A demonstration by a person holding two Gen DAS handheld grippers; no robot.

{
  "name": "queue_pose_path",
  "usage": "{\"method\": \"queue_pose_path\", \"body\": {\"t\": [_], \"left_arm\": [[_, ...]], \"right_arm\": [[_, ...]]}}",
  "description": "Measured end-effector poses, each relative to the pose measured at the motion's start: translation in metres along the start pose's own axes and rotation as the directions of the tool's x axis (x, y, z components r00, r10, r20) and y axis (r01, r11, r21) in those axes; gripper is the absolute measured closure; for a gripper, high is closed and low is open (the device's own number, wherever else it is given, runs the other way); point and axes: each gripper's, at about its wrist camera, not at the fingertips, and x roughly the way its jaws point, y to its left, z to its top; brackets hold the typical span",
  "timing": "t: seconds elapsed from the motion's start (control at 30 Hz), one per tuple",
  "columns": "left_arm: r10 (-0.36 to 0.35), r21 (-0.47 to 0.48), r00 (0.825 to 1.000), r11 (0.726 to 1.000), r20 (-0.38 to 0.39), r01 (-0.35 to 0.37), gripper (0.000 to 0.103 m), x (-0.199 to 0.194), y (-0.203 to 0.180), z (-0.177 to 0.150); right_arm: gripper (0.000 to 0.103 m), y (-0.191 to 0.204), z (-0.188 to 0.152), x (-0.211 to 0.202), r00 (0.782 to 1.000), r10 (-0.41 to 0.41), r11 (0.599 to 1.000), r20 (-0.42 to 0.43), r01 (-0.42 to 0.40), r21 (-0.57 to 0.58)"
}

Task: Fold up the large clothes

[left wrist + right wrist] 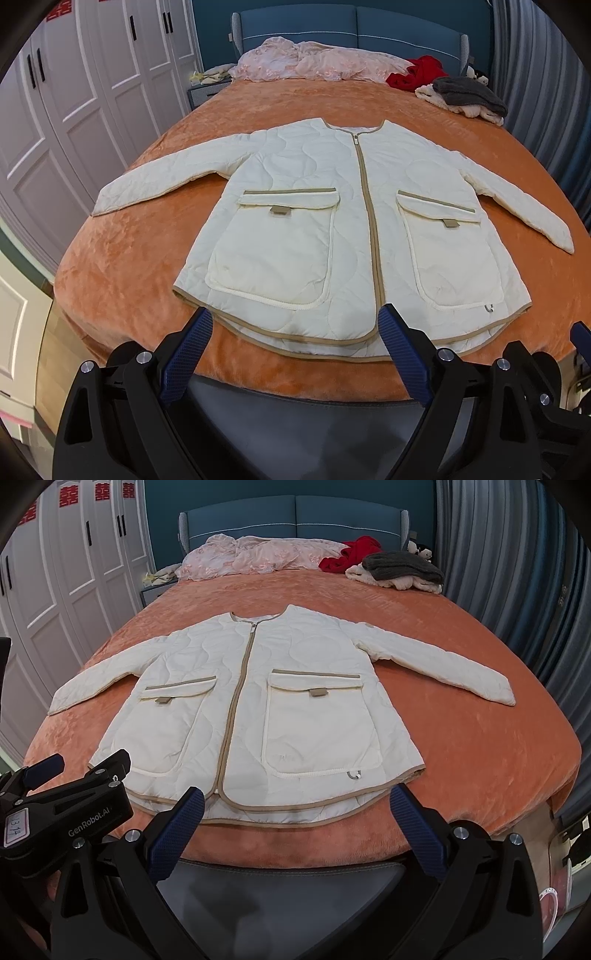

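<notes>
A cream quilted jacket (pixel 295 221) with tan trim, a closed zip and two flap pockets lies flat, face up, on the orange bedspread (pixel 122 295). Both sleeves are spread out to the sides. It also shows in the right wrist view (pixel 295 709). My left gripper (pixel 295 325) is open and empty, hovering just short of the jacket's hem, left of the zip. My right gripper (pixel 299 805) is open and empty, just short of the hem under the right pocket. The left gripper's body (pixel 66 805) shows at the left of the right wrist view.
At the bed's far end lie a pink quilt (pixel 306 59), a red garment (pixel 413 74) and a grey and cream pile (pixel 465 96). A blue headboard (pixel 351 22) stands behind. White wardrobes (pixel 74 92) stand left, grey curtains (pixel 535 92) right.
</notes>
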Motion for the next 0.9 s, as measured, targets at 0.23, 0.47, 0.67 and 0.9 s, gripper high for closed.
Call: {"method": "queue_pose_path", "body": {"t": [0.23, 0.47, 0.67, 0.9], "left_arm": [[0.005, 0.001, 1.000, 1.000, -0.004, -0.005, 0.015, 0.0017, -0.0008, -0.0036], [0.004, 0.002, 1.000, 1.000, -0.003, -0.004, 0.015, 0.0013, 0.0000, -0.0029], [0.004, 0.001, 1.000, 1.000, -0.004, -0.004, 0.015, 0.0013, 0.0002, -0.0029], [0.003, 0.000, 1.000, 1.000, -0.005, -0.003, 0.015, 0.0026, 0.0013, -0.0042]], "right_arm": [[0.005, 0.0020, -0.0046, 0.0011, 1.000, 0.001, 1.000, -0.005, -0.001, 0.000], [0.005, 0.0010, -0.0046, 0.0013, 1.000, 0.002, 1.000, -0.005, -0.002, 0.001], [0.005, 0.0009, -0.0043, 0.0015, 1.000, 0.002, 1.000, -0.005, -0.002, 0.002], [0.005, 0.0005, -0.0038, 0.0015, 1.000, 0.002, 1.000, -0.006, -0.002, 0.002]]}}
